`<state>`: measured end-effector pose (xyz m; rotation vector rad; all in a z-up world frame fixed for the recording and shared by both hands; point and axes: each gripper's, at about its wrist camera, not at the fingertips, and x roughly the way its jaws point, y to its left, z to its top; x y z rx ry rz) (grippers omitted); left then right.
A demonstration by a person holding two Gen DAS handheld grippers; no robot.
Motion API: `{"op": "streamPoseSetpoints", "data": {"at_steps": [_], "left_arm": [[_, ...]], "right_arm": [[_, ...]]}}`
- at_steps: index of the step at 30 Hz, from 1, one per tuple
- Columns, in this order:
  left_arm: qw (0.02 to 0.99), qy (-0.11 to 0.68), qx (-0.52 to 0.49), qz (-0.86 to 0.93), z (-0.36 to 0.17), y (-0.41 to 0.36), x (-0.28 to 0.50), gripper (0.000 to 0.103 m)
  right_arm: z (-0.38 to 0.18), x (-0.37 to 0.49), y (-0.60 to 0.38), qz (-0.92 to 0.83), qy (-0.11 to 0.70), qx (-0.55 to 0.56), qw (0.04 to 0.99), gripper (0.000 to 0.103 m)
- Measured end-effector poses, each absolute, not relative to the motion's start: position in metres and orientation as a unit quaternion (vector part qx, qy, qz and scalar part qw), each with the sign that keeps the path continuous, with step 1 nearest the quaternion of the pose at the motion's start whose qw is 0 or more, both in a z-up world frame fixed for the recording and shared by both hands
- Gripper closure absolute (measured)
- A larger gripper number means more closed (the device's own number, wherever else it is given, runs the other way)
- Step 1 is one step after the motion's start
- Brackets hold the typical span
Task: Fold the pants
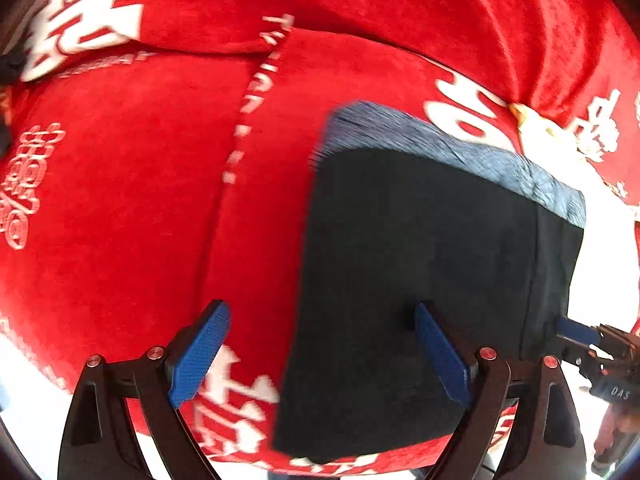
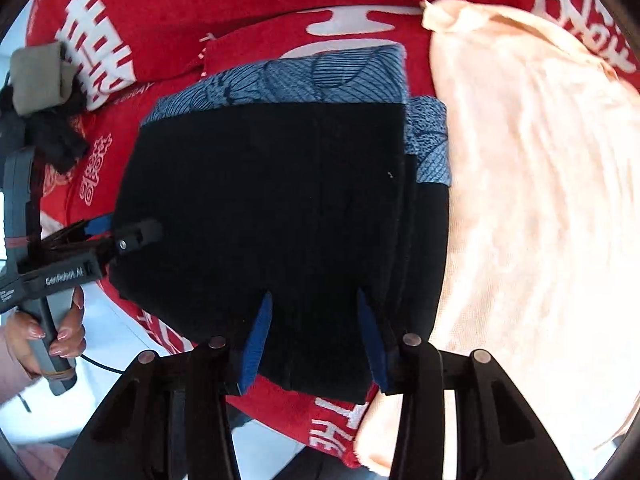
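The pants (image 1: 420, 280) are black with a blue patterned band and lie folded into a compact rectangle on a red blanket (image 1: 120, 200); they also show in the right wrist view (image 2: 280, 200). My left gripper (image 1: 322, 354) is open and empty, its right finger over the pants' near left edge. In the right wrist view the left gripper (image 2: 108, 232) sits at the pants' left edge. My right gripper (image 2: 314, 340) is open, hovering over the pants' near edge. It appears in the left wrist view (image 1: 576, 332) at the pants' right edge.
A peach cloth (image 2: 540, 200) lies right of the pants, touching them. The red blanket with white characters (image 2: 100, 48) covers the surface. A person's hand (image 2: 48, 332) holds the left gripper's handle. White floor shows at the lower left.
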<state>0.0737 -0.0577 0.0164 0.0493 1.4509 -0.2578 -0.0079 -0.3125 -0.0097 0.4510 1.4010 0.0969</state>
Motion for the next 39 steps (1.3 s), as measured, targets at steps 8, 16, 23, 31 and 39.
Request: {"op": "streamPoseSetpoints", "data": {"at_steps": [8,16,23,31,39], "left_arm": [[0.733,0.664,0.089,-0.12,0.048,-0.042,0.054,0.01],[0.72,0.667,0.111,-0.157,0.081,-0.057,0.027,0.008],[0.721,0.659,0.121,-0.181,0.118,-0.058,0.02,0.0],[0.737,0.631,0.144,-0.194,0.148,-0.056,0.017,0.0],[0.741,0.627,0.15,-0.188,0.16,-0.056,0.02,0.0]], "right_arm": [[-0.001,-0.018,-0.305,0.017,0.666,0.2,0.719,0.054],[0.029,-0.039,-0.313,-0.023,0.676,0.232,0.699,0.046],[0.067,-0.051,-0.285,-0.033,0.673,0.23,0.703,0.024],[0.106,-0.058,-0.266,-0.089,0.63,0.229,0.736,0.008],[0.13,-0.064,-0.258,-0.126,0.604,0.239,0.75,0.008]]}}
